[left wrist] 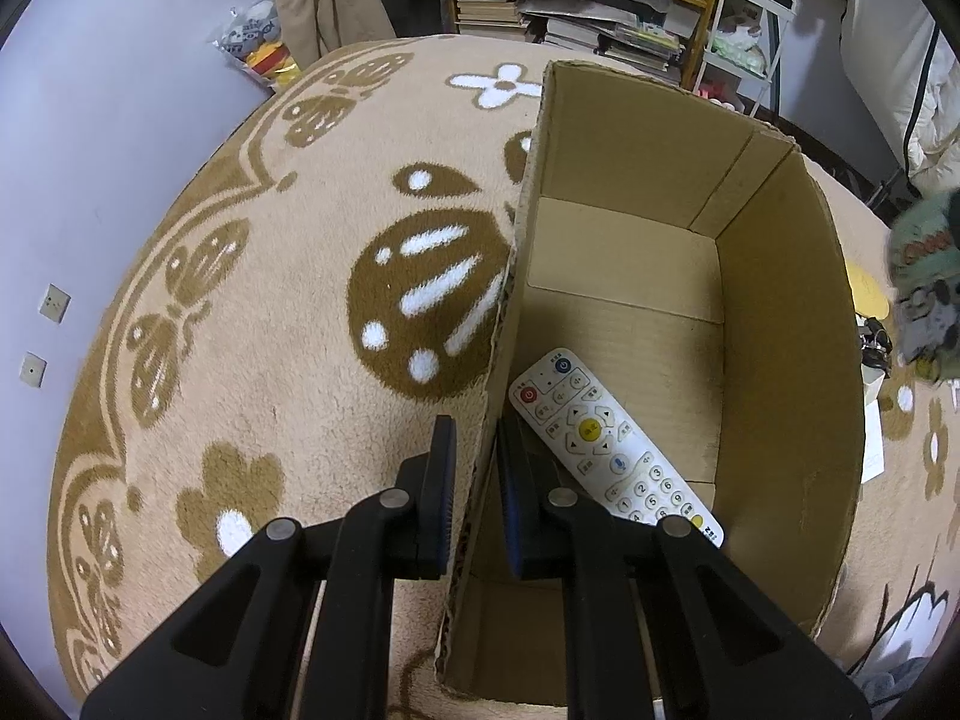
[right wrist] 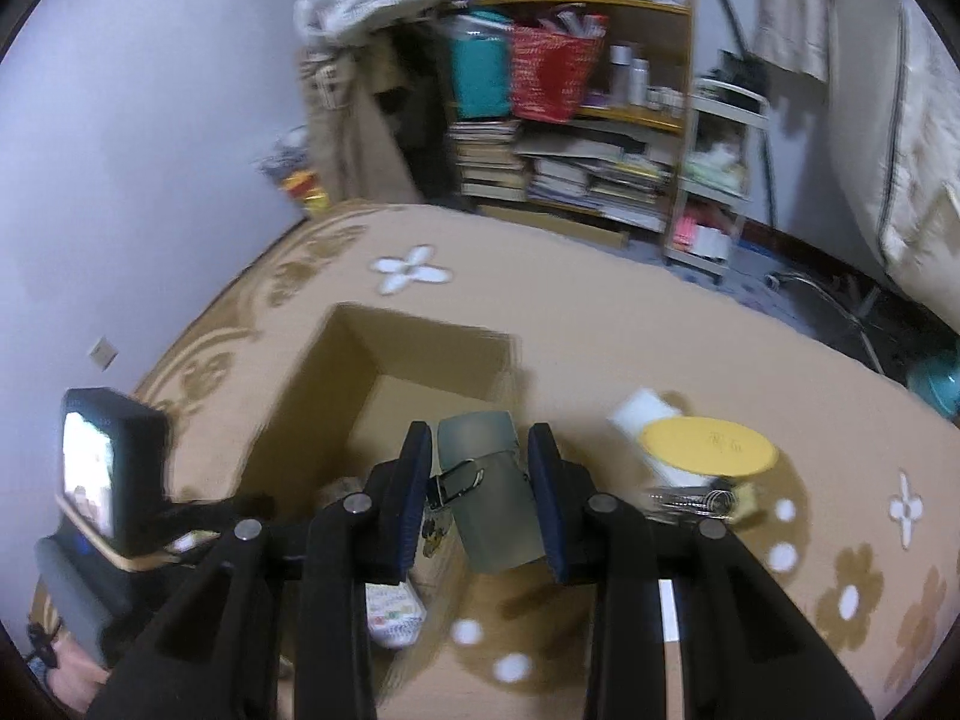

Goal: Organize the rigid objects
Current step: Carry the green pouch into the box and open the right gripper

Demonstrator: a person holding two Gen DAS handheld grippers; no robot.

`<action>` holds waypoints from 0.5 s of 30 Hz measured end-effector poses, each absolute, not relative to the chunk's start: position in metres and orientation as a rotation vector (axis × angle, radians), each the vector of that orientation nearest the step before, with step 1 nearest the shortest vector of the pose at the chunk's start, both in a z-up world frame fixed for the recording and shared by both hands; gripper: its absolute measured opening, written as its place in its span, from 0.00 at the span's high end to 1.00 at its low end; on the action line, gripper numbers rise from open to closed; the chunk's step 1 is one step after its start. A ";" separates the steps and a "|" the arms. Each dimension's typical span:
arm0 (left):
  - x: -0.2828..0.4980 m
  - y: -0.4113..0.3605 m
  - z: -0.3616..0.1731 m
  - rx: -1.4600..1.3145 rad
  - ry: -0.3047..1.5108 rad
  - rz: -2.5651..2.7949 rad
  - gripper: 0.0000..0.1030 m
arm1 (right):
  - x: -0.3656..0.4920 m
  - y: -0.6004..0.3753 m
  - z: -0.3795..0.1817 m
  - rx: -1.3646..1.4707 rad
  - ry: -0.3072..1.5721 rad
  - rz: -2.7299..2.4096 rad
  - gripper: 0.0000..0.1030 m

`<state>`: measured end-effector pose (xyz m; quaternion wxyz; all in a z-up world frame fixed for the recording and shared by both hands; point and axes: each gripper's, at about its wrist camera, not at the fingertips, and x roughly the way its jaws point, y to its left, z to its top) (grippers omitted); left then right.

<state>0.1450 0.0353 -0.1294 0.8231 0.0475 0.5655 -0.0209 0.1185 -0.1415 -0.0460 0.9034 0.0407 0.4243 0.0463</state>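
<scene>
An open cardboard box [left wrist: 780, 312] stands on the patterned carpet. A white remote control [left wrist: 612, 450] lies on the box floor at its near left. My left gripper [left wrist: 477, 450] is shut on the box's left wall, one finger outside and one inside. My right gripper [right wrist: 480, 480] is shut on a grey-green case with a black clip [right wrist: 486, 492] and holds it above the box [right wrist: 372, 372], near its front right. The case shows blurred at the right edge of the left wrist view [left wrist: 927, 282]. The remote's end [right wrist: 393, 612] shows below the right gripper.
On the carpet right of the box lie a yellow round lid [right wrist: 708, 444], a white flat box [right wrist: 642, 414] and a bunch of keys [right wrist: 702, 501]. A shelf with books [right wrist: 570, 168] and a white cart [right wrist: 720, 180] stand at the back. A wall [left wrist: 90, 150] runs along the left.
</scene>
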 end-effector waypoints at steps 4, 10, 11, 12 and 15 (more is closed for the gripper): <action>0.144 0.036 -0.129 0.094 1.202 -0.046 0.87 | 0.122 -0.111 -0.048 0.081 0.881 0.153 0.66; 0.142 0.032 -0.128 0.133 1.189 -0.039 0.86 | 0.127 -0.090 -0.063 0.094 0.912 0.173 0.66; 0.142 0.032 -0.128 0.138 1.188 -0.039 0.86 | 0.127 -0.089 -0.068 0.100 0.920 0.172 0.66; 0.142 0.032 -0.128 0.139 1.187 -0.039 0.86 | 0.129 -0.090 -0.072 0.105 0.926 0.171 0.66; 0.142 0.031 -0.128 0.138 1.187 -0.039 0.86 | 0.133 -0.095 -0.085 0.131 0.951 0.156 0.66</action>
